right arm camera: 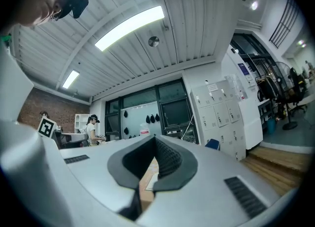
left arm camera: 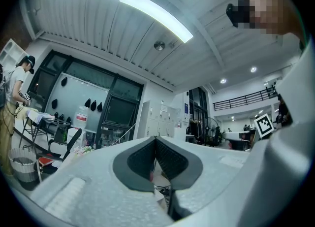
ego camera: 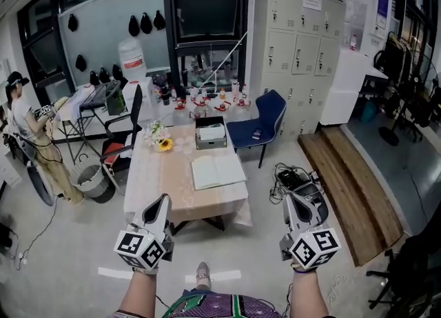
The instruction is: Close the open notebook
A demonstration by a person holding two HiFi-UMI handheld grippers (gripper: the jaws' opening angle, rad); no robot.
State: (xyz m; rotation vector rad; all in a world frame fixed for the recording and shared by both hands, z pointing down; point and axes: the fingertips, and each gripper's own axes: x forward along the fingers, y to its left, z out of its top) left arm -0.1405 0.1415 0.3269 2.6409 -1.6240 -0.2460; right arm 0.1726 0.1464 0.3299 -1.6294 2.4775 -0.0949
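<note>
Ahead of both pairs of jaws stands the table [ego camera: 148, 182] under a beige cloth. The open notebook [ego camera: 218, 170] lies pages up on its near right part, well beyond the jaws and between the two pairs. Past the notebook sit a grey box [ego camera: 211, 134] and a sunflower [ego camera: 164, 145]. A blue chair [ego camera: 258, 125] stands beyond the table's far right corner, and cables [ego camera: 295, 180] lie on the floor just ahead of the right jaws. The left gripper [ego camera: 164, 201] and right gripper [ego camera: 292, 201] both have jaws closed tip to tip, with nothing between them, and touch nothing. Notices on the lockers [ego camera: 298, 47] are too small to read.
</note>
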